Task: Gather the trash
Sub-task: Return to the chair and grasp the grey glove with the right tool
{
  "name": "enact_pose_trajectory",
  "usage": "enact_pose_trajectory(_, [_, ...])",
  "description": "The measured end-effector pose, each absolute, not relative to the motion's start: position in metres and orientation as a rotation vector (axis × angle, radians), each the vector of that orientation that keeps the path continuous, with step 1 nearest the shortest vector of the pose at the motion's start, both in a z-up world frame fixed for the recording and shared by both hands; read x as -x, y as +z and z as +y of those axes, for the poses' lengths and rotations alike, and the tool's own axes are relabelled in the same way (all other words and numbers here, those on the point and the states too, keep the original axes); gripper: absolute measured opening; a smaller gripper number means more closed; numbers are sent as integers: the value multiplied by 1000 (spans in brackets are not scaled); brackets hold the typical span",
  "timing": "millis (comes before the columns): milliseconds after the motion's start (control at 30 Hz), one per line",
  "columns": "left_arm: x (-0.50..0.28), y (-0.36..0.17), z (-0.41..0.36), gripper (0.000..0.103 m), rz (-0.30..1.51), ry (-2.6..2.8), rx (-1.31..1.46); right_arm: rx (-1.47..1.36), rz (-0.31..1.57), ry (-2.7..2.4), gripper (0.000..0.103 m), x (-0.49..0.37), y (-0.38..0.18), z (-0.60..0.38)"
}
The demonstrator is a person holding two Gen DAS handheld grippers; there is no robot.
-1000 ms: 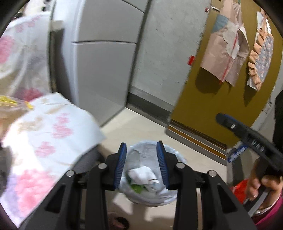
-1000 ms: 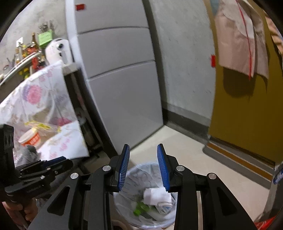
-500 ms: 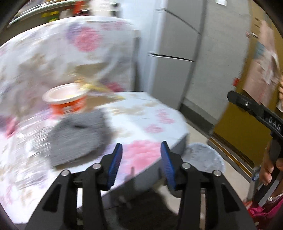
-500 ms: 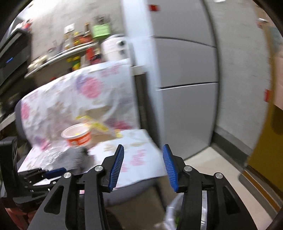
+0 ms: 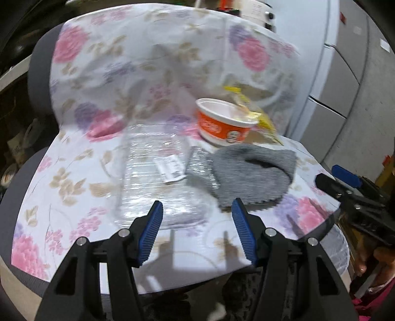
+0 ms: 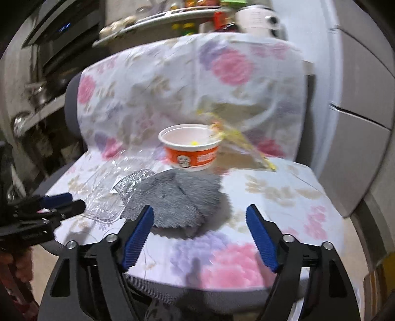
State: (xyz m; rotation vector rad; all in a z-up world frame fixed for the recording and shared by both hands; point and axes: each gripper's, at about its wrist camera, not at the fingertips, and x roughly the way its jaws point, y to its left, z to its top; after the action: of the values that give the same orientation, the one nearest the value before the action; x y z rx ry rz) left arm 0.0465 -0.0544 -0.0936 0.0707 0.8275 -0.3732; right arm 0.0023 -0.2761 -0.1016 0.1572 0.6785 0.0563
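Both tongs over a chair (image 5: 37, 172) draped in a floral cloth (image 5: 138, 56); trash sits on the seat, nothing picked up. Left tongs (image 5: 197, 232): blue pads spread and opening, nothing between them, aimed down at the seat's front edge just short of a clear plastic container (image 5: 153, 177) with a white label. Right tongs (image 6: 200, 237): spread wider and opening as well, empty, pointing at the front of the seat just short of a grey fuzzy cloth (image 6: 177, 197). In the right view the container (image 6: 103, 197) lies left of the grey cloth and the cloth's left edge overlaps it; crinkly clear film sits at that overlap. An orange and white instant-noodle cup (image 5: 224, 123) stands upright behind the grey cloth (image 5: 251, 172), near the seat back, open top, looks mostly empty apart from a small yellow bit visible in the right view. A yellow-printed clear wrapper (image 6: 237, 143) lies just beside the cup (image 6: 192, 148) on its right, touching or leaning on the rim. Left tongs show at the left edge of the right view (image 6: 66, 202), close to the container; right tongs show at the right edge of the left view (image 5: 345, 177), off the seat's corner. Grey cabinet fronts (image 6: 365, 98) to the right of the chair, cluttered shelf (image 6: 158, 17) behind it. Frames are motion-blurred, so fine detail is soft.
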Motion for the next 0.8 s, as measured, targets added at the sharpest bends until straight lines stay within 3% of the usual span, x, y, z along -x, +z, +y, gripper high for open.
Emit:
enact_pose_trajectory(400, [-57, -105, -40, 56, 860, -346, -39, 8, 842, 110, 73, -71, -146, -258])
enact_pose_trajectory(567, [-60, -107, -40, 56, 866, -338, -35, -2, 857, 112, 39, -71, -148, -259])
enact_pose_trajectory(800, [-55, -97, -37, 57, 839, -331, -34, -266, 637, 204, 26, -61, -71, -292])
